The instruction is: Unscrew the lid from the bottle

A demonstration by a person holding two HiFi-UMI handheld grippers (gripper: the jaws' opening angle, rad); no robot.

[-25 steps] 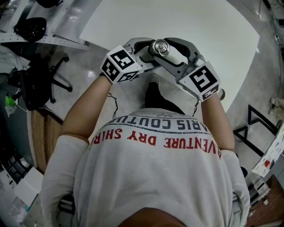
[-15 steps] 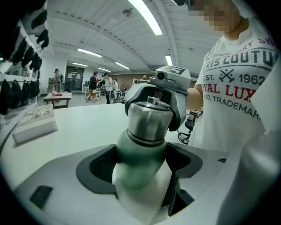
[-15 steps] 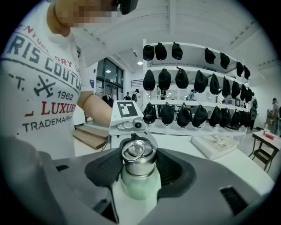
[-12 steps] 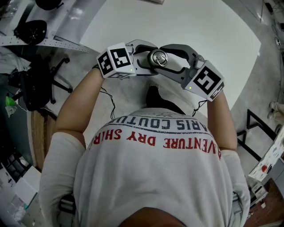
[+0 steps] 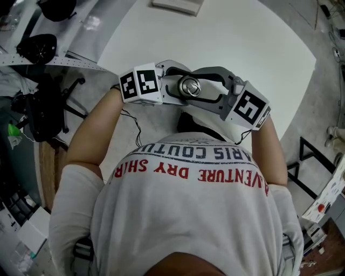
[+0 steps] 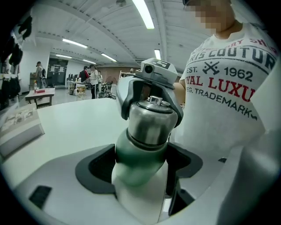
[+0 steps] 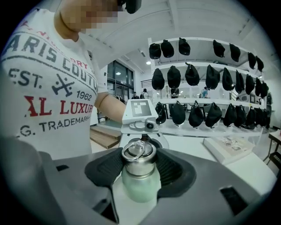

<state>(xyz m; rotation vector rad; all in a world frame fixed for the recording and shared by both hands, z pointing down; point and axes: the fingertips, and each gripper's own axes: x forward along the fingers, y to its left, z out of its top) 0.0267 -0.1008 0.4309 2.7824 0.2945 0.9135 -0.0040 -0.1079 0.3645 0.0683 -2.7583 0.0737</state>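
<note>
We find the bottle (image 7: 141, 188) held in the air before the person's chest, at the near edge of the white table (image 5: 253, 48), resting on nothing that we can see. The left gripper (image 6: 141, 166) is clamped on its pale green body just under the shoulder, jaws fairly wide. The right gripper (image 7: 140, 169) comes from the opposite side, its pads pressed on the sides of the steel lid (image 6: 151, 123), which sits on the neck (whether it has loosened at all we cannot tell). We judge the bottle rigid and not fragile. The lid's smooth metal looks slippery, so it wants a firm squeeze on its wall, not on the loose ring (image 7: 135, 150) on top; the matte body should hold better. Its weight we cannot judge, the contents being hidden. The table bears a book (image 5: 178, 5) at its far edge; around it are a chair (image 5: 51, 102), shelves of black caps (image 7: 197, 74) and distant people (image 6: 90, 79).
</note>
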